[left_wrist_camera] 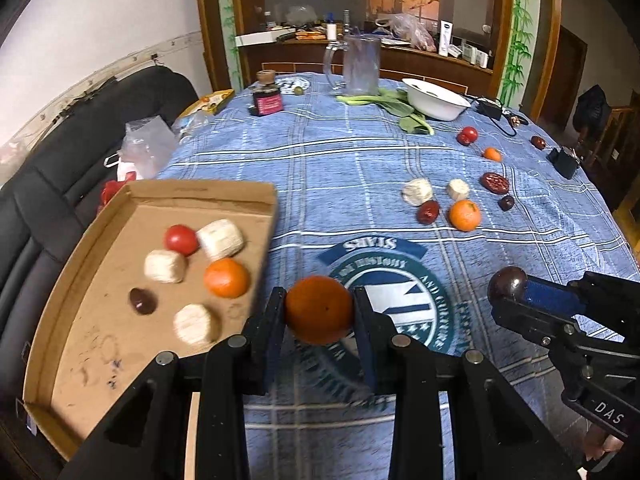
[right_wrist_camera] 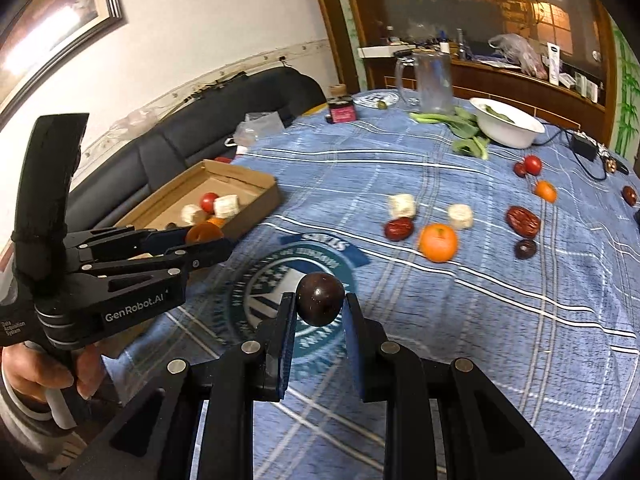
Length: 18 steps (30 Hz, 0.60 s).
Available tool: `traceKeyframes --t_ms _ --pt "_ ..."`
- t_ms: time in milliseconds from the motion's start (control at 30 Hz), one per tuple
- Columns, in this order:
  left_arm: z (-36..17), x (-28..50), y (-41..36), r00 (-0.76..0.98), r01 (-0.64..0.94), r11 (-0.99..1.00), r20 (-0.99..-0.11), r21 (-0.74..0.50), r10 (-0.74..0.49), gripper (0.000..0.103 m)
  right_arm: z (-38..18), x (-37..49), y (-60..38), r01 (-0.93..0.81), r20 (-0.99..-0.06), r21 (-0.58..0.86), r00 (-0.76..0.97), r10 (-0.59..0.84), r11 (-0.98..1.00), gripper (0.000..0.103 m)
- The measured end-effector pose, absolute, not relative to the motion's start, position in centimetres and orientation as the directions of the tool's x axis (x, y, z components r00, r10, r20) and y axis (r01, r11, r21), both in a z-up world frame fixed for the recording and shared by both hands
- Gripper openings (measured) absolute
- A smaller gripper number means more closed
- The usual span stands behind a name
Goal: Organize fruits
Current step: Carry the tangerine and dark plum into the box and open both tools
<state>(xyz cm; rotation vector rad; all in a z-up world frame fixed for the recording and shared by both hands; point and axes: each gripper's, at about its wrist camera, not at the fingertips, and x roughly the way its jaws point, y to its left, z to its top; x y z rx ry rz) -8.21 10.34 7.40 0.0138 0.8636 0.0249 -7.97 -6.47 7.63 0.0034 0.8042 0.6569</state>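
So my left gripper (left_wrist_camera: 319,310) is clamped on a round orange mandarin (left_wrist_camera: 319,309), pinched between both fingers and held off the blue plaid tablecloth (left_wrist_camera: 340,168), just beside the right edge of the shallow brown cardboard tray (left_wrist_camera: 72,280). My right gripper (right_wrist_camera: 320,305) is squeezing a small dark purple-brown round fruit (right_wrist_camera: 320,299) above the teal round emblem printed on the cloth (right_wrist_camera: 256,300). Inside the tray there's a red tomato (left_wrist_camera: 181,239), another orange mandarin (left_wrist_camera: 226,278), three pale cream chunks and one dark fruit. Out on the cloth, well apart from the tray, sit more loose pieces: an orange citrus (right_wrist_camera: 438,242), wrinkly red dates, white chunks. A white bowl (right_wrist_camera: 508,126) and a clear glass mug (right_wrist_camera: 430,80) are at the far end.
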Motion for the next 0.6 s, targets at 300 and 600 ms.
traceKeyframes --t_ms 300,600 --pt "7.9 -10.2 13.9 0.657 -0.058 0.998 -0.752 0.02 0.054 0.032 8.3 -9.1 -2.9 -0.596 -0.666 0.242 0.471 0.578 0.765 0.026" --pt "8.0 -11.3 17.4 0.654 -0.113 0.993 -0.75 0.032 0.099 0.032 8.8 -9.2 0.8 -0.654 -0.663 0.233 0.435 0.609 0.72 0.026"
